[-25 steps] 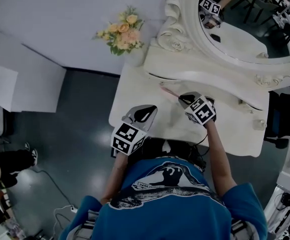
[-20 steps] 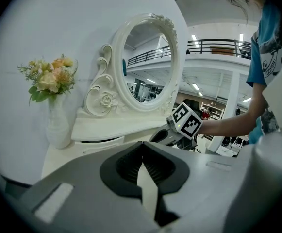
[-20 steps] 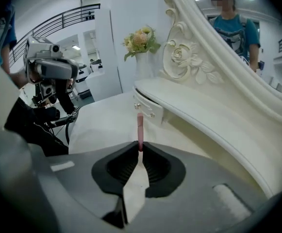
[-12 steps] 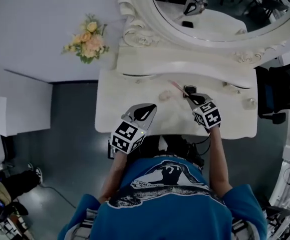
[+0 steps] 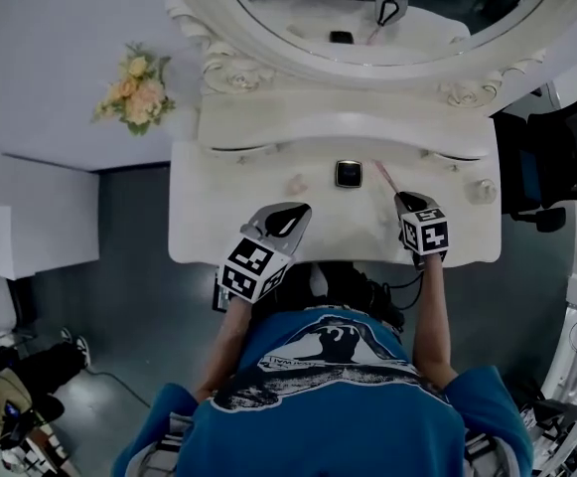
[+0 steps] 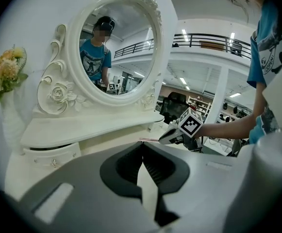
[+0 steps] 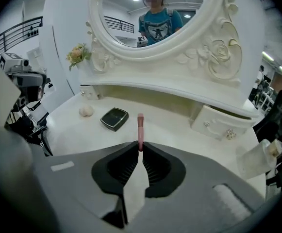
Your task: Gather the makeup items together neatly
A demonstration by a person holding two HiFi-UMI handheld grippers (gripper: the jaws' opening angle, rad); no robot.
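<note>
My right gripper [image 5: 402, 200] [image 7: 140, 147] is shut on a slim pink makeup stick [image 7: 140, 126] [image 5: 384, 176], which points away from it and hangs just over the white dressing table [image 5: 218, 227]. To the stick's left a black compact [image 5: 347, 174] [image 7: 114, 118] lies flat. Farther left lies a small pale puff [image 5: 295, 183] [image 7: 86, 111]. My left gripper [image 5: 290, 212] [image 6: 141, 144] hovers at the table's front edge with its jaws shut and nothing between them. In the left gripper view the right gripper [image 6: 182, 130] shows off to the right.
An oval mirror [image 5: 367, 8] in a carved frame stands behind a raised shelf with small drawers [image 7: 218, 125]. A flower bunch [image 5: 132, 87] sits at the far left. A small white box [image 7: 90, 91] stands under the shelf. A black chair [image 5: 546, 167] is right of the table.
The right gripper, still holding the pink stick, has moved right and toward the table's front, away from the compact. The head view has swung. The left gripper has stayed put.
</note>
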